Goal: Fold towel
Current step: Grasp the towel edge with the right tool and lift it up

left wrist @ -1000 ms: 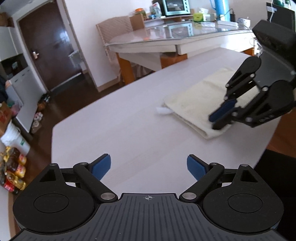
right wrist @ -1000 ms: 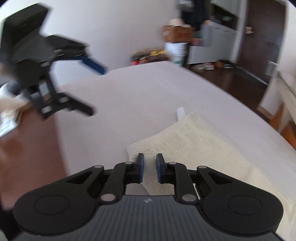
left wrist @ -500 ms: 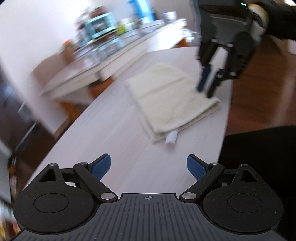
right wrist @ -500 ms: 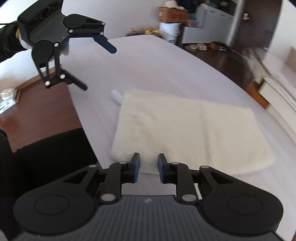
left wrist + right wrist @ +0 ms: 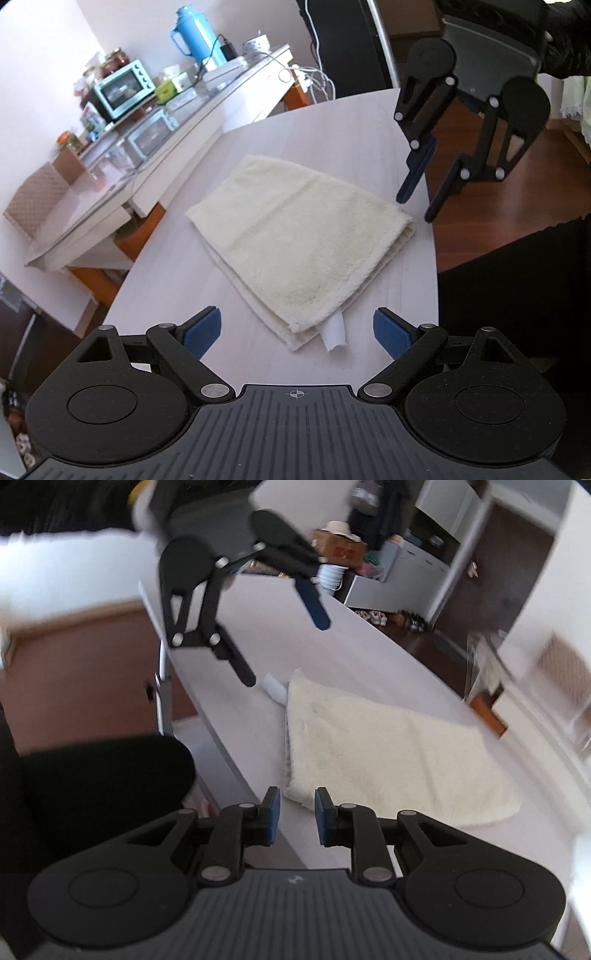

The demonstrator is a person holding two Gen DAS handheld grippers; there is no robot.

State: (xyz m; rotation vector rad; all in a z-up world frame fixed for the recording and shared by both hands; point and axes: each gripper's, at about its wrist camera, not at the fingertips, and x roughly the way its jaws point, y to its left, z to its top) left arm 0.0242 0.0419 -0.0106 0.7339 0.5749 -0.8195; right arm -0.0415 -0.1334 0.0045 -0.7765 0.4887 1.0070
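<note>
Between wide left fingers [image 5: 202, 329], folded towel [image 5: 299, 240], untouched

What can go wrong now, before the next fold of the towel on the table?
1. The towel lies close to the table edge on the person's side; a pull that way may drag it off.
2. It is already in layers; the right gripper, jaws only narrowly apart, may catch just the top layer at the corner.
3. The white tag sticks out beside the left gripper; wide-open jaws might pinch the tag instead of the cloth.
</note>
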